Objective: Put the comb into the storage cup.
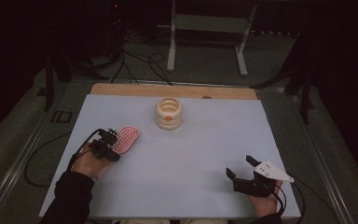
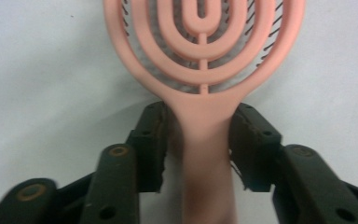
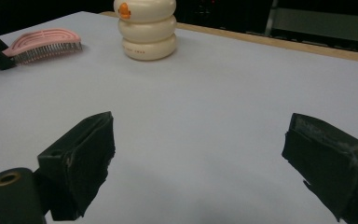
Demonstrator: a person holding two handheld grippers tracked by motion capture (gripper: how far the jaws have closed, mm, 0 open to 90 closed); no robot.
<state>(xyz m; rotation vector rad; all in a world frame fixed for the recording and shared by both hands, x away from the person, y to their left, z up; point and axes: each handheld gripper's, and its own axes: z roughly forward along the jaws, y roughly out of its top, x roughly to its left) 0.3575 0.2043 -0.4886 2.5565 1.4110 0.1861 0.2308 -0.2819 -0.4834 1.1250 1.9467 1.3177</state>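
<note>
Hairbrush (image 1: 126,138): pink, vented oval head with dark bristles facing down; lies flat on the white table (image 1: 191,154), left of centre in the high view, well apart from the cream ribbed container (image 1: 168,113) at upper centre.
Long axis: runs from the handle at lower left to the head at upper right in the high view; in the left gripper view the handle (image 2: 204,140) points to the bottom edge, the head to the top.
Left gripper (image 2: 199,140): jaws straddle the handle neck, one on each side, seemingly touching; taken as clamped on the hairbrush.
Right gripper (image 1: 241,167): lower right of the high view, jaws spread wide, holding nothing.
Step in hand: securing the handle.
Handling advice: keep the handle centred between the pads, squeeze squarely across its narrow width, and confirm a firm hold before lifting, so the head does not swing.
</note>
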